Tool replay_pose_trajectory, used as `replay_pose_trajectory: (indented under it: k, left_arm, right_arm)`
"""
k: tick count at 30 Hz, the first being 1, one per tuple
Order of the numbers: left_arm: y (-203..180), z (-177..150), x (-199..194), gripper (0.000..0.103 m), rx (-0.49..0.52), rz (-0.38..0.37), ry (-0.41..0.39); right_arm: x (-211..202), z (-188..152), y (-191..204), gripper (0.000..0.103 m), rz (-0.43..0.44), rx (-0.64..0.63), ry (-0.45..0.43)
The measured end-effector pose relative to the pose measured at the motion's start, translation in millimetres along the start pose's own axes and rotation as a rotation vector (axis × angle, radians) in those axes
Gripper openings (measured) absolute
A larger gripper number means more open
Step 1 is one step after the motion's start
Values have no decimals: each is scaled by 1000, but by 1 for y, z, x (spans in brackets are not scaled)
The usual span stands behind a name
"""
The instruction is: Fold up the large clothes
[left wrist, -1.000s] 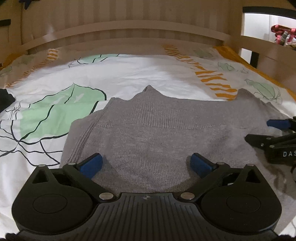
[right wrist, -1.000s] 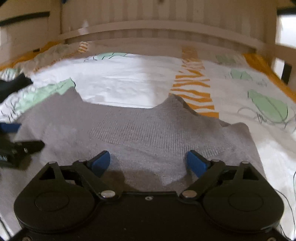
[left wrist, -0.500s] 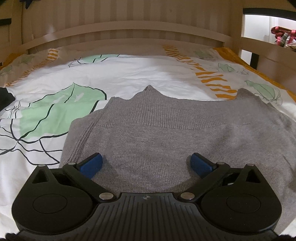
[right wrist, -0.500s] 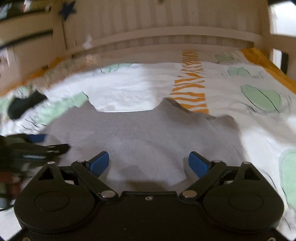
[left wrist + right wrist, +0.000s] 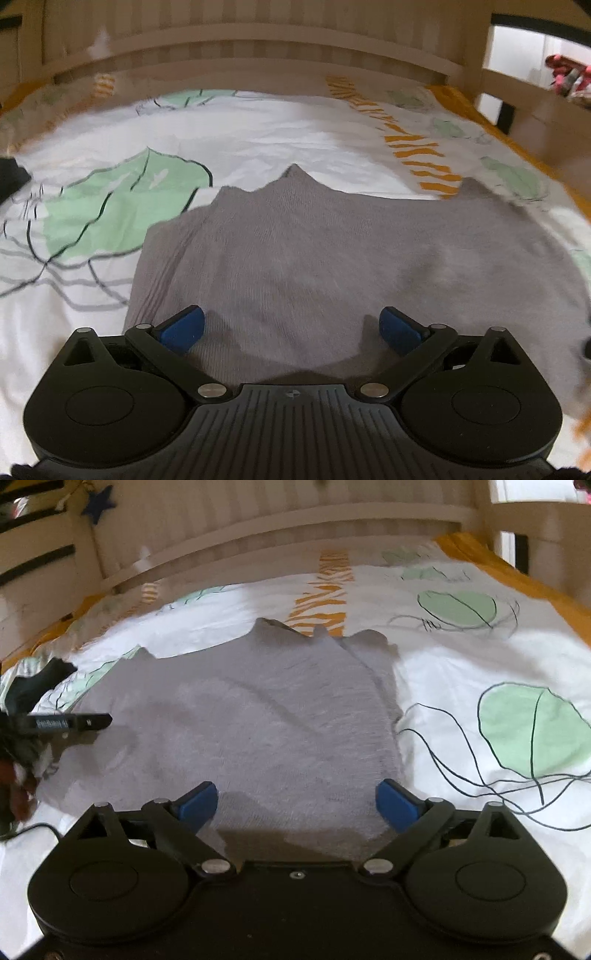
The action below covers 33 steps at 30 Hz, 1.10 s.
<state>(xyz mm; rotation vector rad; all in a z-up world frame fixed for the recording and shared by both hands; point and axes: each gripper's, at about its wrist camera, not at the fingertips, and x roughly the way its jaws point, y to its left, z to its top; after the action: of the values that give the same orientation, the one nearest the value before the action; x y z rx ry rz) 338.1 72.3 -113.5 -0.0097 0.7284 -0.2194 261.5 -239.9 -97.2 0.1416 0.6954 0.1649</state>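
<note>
I see the grey sweater (image 5: 332, 258) lying flat on the bed (image 5: 258, 133), its long axis left to right. My left tongs (image 5: 291, 326) and right tongs (image 5: 295, 803) are both spread apart, holding nothing, over its near edge.

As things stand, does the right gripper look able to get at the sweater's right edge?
Probably yes: the right gripper is open over the gray sweater, whose right edge lies just ahead on the bedsheet, nothing between.

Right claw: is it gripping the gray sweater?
No, the right claw is wide open above the gray sweater, pinching nothing.
</note>
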Motion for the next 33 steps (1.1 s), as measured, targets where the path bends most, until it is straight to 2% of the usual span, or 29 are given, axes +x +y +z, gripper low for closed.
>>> replay_pose_trajectory:
  k: [3,8,11,14,18,23,26,27,28,29,30,31,33]
  left_arm:
    - [10,-17,-29,102,-17,-20,-4]
    - [44,-52,-69,102,-165,-35,7]
    - [60,-65,-77,102,-245,-17,47]
    - [74,-72,-78,102,-345,-44,50]
    - [73,-64,-64,102,-327,-67,39]
    - [70,-45,-39,102,-347,-98,39]
    - [65,-35,-25,102,-308,-91,64]
    - [64,-34,-24,97,-295,-84,59]
    - [62,-33,-26,59,-290,-72,34]
    - [61,-33,-27,37,-285,-42,26]
    - [61,-33,-28,18,-287,-34,26]
    - [65,-34,-30,15,-311,-63,33]
    - [70,-33,-33,14,-339,-74,47]
  right_arm:
    - [-13,0,-3,95,19,30,-6]
    - [-36,-3,-8,95,34,134,-18]
    - [-44,-9,-14,95,52,219,-10]
    - [-47,-19,-19,95,49,304,24]
    - [-37,-28,-30,97,95,400,36]
    - [-14,-23,-52,99,223,560,-37]
    - [1,-20,-58,96,260,605,-74]
    - [4,-19,-60,92,252,615,-84]
    - [6,-18,-61,71,240,620,-82]
    - [9,-18,-62,55,221,628,-69]
    - [13,-21,-65,20,210,649,-44]
    - [17,-25,-69,19,222,677,-32]
    - [15,-28,-69,18,229,676,-47]
